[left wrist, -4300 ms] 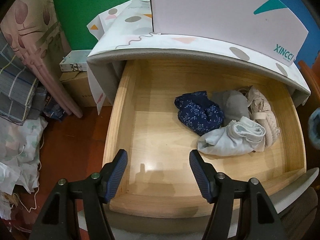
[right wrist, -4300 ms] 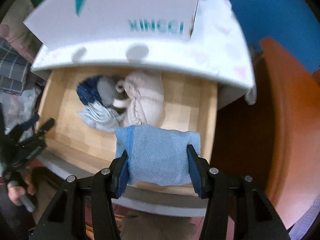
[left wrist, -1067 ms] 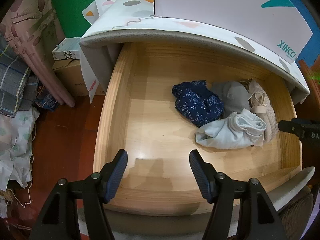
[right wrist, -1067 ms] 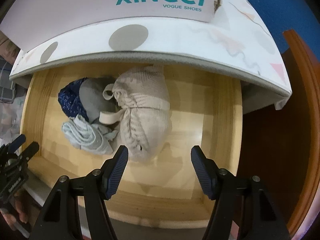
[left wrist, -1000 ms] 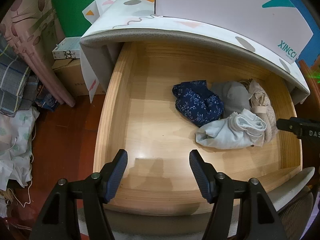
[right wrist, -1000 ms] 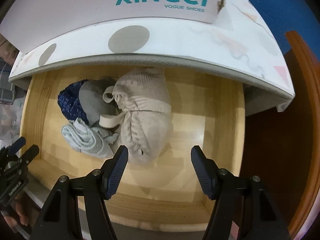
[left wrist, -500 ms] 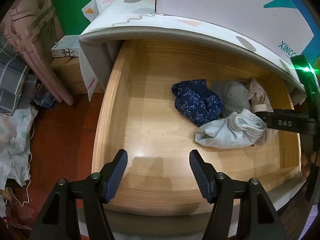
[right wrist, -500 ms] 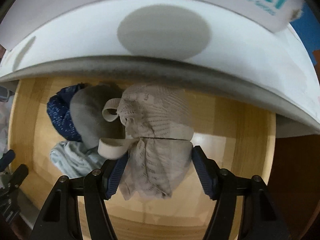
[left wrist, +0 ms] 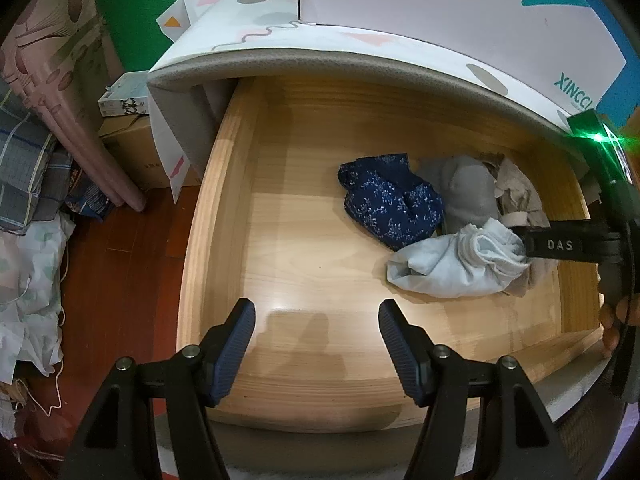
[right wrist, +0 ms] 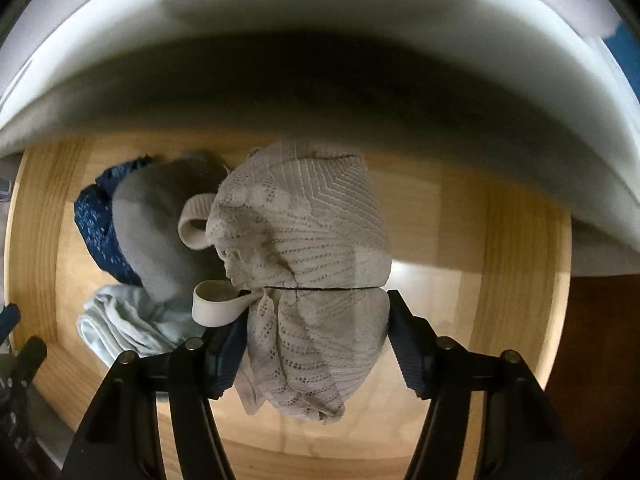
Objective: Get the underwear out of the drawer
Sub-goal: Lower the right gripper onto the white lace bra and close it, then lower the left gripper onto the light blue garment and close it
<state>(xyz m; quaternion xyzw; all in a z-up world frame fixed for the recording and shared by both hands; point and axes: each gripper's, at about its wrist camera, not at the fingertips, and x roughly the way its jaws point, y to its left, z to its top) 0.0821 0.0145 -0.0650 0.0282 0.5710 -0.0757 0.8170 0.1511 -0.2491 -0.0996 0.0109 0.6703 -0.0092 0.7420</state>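
Fingers of the right gripper (right wrist: 316, 336) stand spread wide with the beige lace underwear (right wrist: 308, 264) between them: the near half of the bundle fills the gap, its left edge lies against the left pad, and the right pad sits at its right edge, though whether it touches there cannot be told. The jaws have not closed on the cloth. The tool is low inside the wooden drawer (right wrist: 516, 280), pointing toward the back under the overhanging desk top (right wrist: 320, 40). Just left of the lace piece lie a grey garment (right wrist: 152, 236), a navy floral garment (right wrist: 96, 232) and a pale blue garment (right wrist: 120, 324).

The left gripper (left wrist: 316, 344) is equally wide open and holds nothing, hovering over the bare front-left floor of the drawer, well apart from the pile ahead and to its right. Only this view shows the right tool from the side, its black finger marked DAS (left wrist: 560, 245) reaching in level from the right over the pale blue piece, with fingertips of the person's hand (left wrist: 614, 322) at the frame edge. It also shows a white shoe box (left wrist: 460, 12) on the desk top.
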